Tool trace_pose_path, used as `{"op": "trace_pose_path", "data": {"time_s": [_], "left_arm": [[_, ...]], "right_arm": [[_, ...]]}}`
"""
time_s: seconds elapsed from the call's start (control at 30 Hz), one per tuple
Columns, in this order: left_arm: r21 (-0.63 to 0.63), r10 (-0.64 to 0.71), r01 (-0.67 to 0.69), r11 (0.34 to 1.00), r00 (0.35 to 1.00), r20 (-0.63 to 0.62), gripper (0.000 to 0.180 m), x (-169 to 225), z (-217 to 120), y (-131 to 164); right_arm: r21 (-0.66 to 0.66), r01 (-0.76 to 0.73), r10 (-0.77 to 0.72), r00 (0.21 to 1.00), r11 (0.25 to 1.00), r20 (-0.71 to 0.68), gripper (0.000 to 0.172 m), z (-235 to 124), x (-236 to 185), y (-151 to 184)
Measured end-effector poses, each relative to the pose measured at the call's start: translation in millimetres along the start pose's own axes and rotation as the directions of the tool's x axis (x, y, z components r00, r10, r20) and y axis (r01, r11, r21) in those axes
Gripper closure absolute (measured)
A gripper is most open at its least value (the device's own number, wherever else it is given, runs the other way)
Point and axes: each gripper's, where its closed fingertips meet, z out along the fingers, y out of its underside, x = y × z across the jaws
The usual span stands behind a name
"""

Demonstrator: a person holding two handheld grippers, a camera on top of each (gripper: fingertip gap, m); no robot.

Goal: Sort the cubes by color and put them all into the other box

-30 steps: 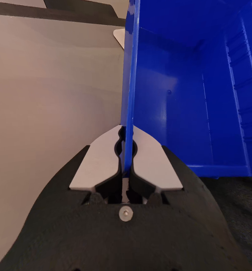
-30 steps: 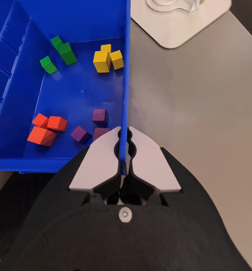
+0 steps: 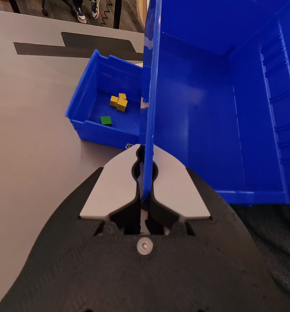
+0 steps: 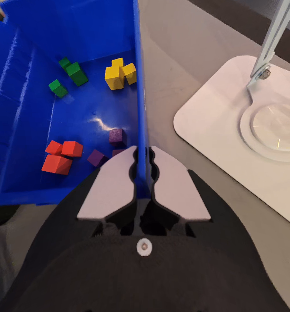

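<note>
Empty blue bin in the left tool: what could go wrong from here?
The left tool pinches the empty blue plastic bin by one thin wall only; it might twist or slip. It is held close to the blue plastic bin of sorted wooden cubes; a bump could mix the colour groups.

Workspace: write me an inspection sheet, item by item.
Surface: grey table with dark strips.
Job's things: cube box holds green, yellow, red and purple cubes, grouped by colour; empty box.
Clutter: white stand base; dark cloth.
Grippers: left gripper clamps the empty box's wall; right gripper straddles the cube box's wall, a gap showing at one finger.
Cables: possibly a wavy cord on the floor.
Surroundings: a person's shoes.
</note>
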Motion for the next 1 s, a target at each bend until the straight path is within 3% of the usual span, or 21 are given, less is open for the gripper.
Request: {"op": "trace_pose_path", "data": {"time_s": [0.2, 0.37, 0.5, 0.73, 1.0], "left_arm": [[-0.069, 0.046, -0.046, 0.997, 0.999, -0.006, 0.175, 23.6, 47.3, -4.2], [-0.161, 0.134, -0.133, 0.978, 0.991, -0.002, 0.176, 58.8, 103.7, -10.3], [-0.184, 0.169, -0.181, 0.966, 0.983, -0.079, 0.175, 112.3, 156.4, -13.3], [-0.231, 0.225, -0.286, 0.93, 0.94, -0.258, 0.175, 201.5, 252.3, -4.5], [-0.26, 0.194, -0.283, 0.923, 0.927, -0.322, 0.175, 262.9, 357.3, 4.6]], "right_arm": [[0.074, -0.048, 0.049, 0.999, 0.996, -0.023, 0.124, -53.1, 21.7, 3.9], [0.125, -0.142, 0.157, 0.981, 0.982, -0.117, 0.126, -132.1, 58.7, 45.4], [0.175, -0.258, 0.292, 0.934, 0.95, -0.207, 0.132, -204.1, 87.2, 94.0], [0.24, -0.372, 0.442, 0.774, 0.897, -0.454, 0.135, -317.9, 124.0, 190.9], [0.419, -0.438, 0.606, 0.545, 0.795, -0.58, 0.131, -403.7, 138.2, 254.5]]}}
